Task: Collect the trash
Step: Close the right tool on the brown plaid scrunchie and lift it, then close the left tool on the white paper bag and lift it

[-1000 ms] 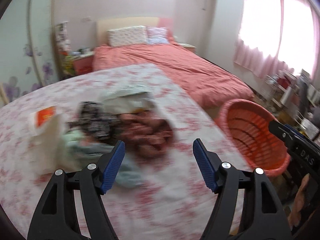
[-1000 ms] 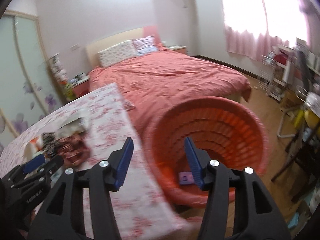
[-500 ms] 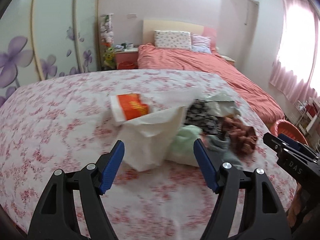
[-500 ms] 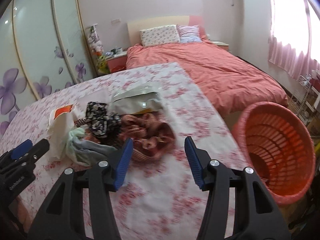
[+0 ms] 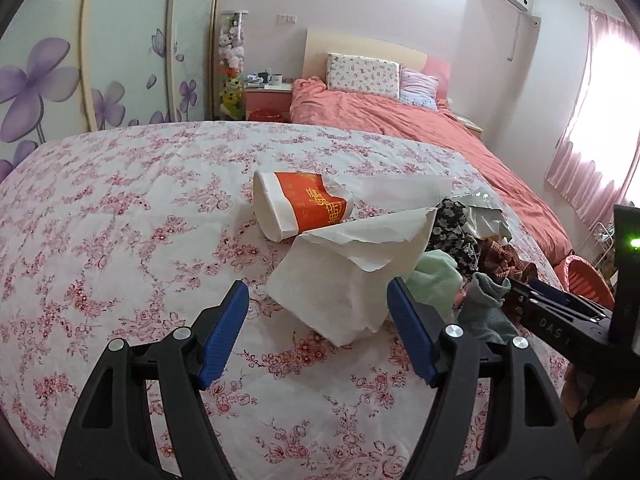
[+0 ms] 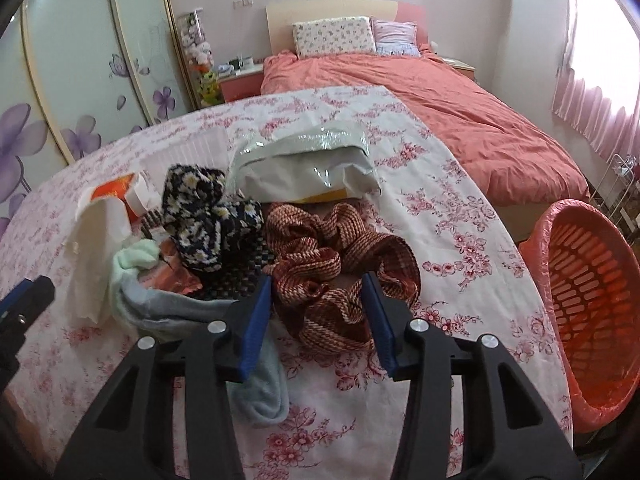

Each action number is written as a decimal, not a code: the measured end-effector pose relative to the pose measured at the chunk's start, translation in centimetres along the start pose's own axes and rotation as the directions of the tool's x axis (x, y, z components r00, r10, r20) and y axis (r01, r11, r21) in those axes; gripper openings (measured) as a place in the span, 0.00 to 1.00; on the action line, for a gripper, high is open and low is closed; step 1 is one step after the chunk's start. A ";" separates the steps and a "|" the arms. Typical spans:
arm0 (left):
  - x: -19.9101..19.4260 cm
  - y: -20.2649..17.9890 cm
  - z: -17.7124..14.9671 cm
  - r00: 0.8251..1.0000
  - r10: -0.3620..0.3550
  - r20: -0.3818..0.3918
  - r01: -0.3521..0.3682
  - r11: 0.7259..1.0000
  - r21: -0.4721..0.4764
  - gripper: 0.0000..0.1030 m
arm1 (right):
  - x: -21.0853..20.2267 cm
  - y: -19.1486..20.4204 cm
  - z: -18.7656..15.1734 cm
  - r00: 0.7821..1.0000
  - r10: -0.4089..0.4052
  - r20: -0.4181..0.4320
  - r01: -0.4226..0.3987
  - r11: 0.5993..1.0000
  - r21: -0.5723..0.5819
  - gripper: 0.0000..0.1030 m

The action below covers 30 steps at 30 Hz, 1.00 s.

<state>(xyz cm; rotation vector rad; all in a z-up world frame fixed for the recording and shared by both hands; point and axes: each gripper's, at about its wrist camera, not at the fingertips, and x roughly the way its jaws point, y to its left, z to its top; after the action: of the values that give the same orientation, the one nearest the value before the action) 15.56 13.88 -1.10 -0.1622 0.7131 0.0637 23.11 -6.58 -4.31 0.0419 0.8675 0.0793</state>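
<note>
A pile lies on the floral bedspread [image 5: 120, 240]. A white tissue sheet [image 5: 352, 276] lies beside a tipped orange-and-white paper cup [image 5: 300, 208]. My left gripper [image 5: 318, 300] is open, its jaws either side of the near edge of the tissue. In the right wrist view a grey plastic mailer bag [image 6: 308, 164] lies behind a red checked cloth [image 6: 340, 272], a black floral cloth [image 6: 204, 216] and a grey-green sock [image 6: 160, 300]. My right gripper [image 6: 318, 292] is open, with the red cloth's near part between its jaws. An orange basket [image 6: 592, 300] stands at the right.
A bed with a coral cover [image 6: 440, 100] and pillows [image 6: 332, 34] stands behind. A pink nightstand [image 5: 268, 98] and flowered wardrobe doors [image 5: 60, 60] are at the left. A wire rack [image 6: 620, 184] and pink curtains [image 5: 600, 120] are at the right.
Both grippers swung left from the orange basket to the pile on the bedspread and came closer to it. Both stayed open.
</note>
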 end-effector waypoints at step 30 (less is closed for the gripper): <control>4.0 -1.2 -1.3 0.987 -0.009 -0.160 0.011 1.000 0.016 0.23 | -1.9 -3.9 -1.3 1.000 -0.011 0.004 0.010 0.994 0.104 0.13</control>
<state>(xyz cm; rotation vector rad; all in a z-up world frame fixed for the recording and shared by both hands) 17.92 12.50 -4.52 -0.1562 0.8726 0.0355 21.11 -10.60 -4.02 0.1352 0.8669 0.0240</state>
